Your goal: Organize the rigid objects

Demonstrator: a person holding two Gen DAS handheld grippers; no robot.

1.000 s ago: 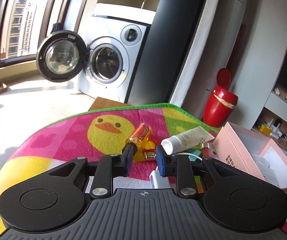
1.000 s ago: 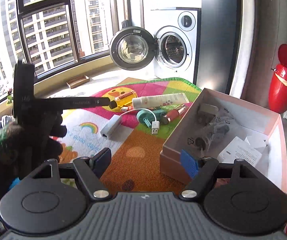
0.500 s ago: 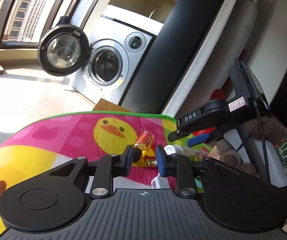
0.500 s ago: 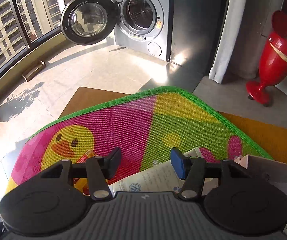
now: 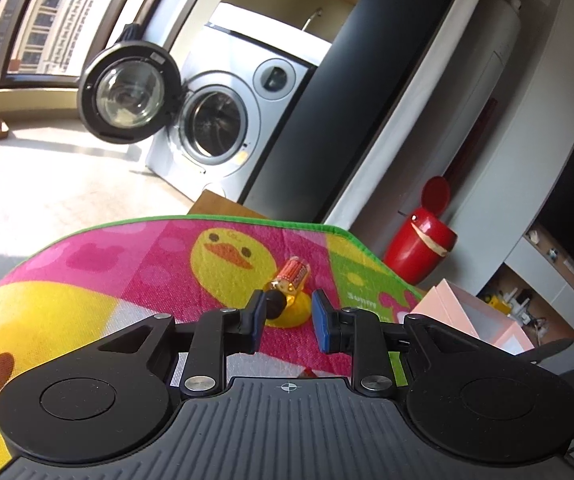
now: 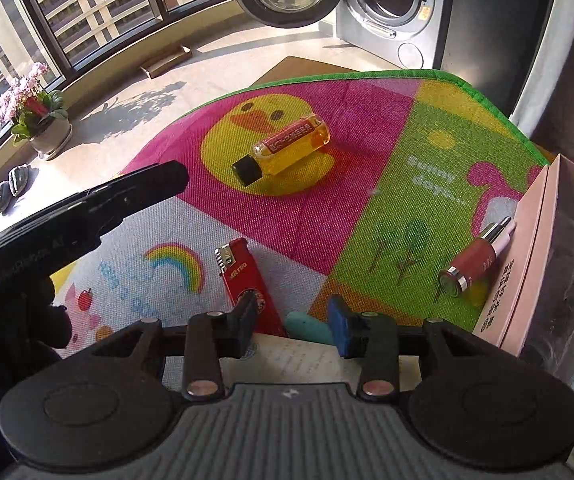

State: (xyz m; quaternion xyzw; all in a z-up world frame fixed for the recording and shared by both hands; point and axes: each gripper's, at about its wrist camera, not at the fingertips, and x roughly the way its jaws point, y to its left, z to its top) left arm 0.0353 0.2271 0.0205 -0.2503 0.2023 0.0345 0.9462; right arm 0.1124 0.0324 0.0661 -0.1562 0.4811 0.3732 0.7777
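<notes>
A small yellow bottle with an orange label and black cap (image 6: 283,147) lies on the duck picture of the play mat (image 6: 327,208); it also shows in the left wrist view (image 5: 289,280). My left gripper (image 5: 287,320) is open and empty, just short of the bottle. My right gripper (image 6: 293,326) is open, and a white tube (image 6: 287,360) lies between and under its fingers. A red lighter (image 6: 245,280) and a teal object (image 6: 309,326) lie right ahead of it. A pink cosmetic bottle (image 6: 477,258) lies against the pink box (image 6: 527,256).
The pink box (image 5: 471,316) holds plastic-wrapped items and stands at the mat's right. A washing machine (image 5: 223,128) with its door open and a red bin (image 5: 423,248) stand beyond the mat. A flower pot (image 6: 43,120) stands by the window.
The right gripper has swung over the mat and come low over the white tube. The left gripper has opened a little wider and shifted; the tube and cable are out of its view.
</notes>
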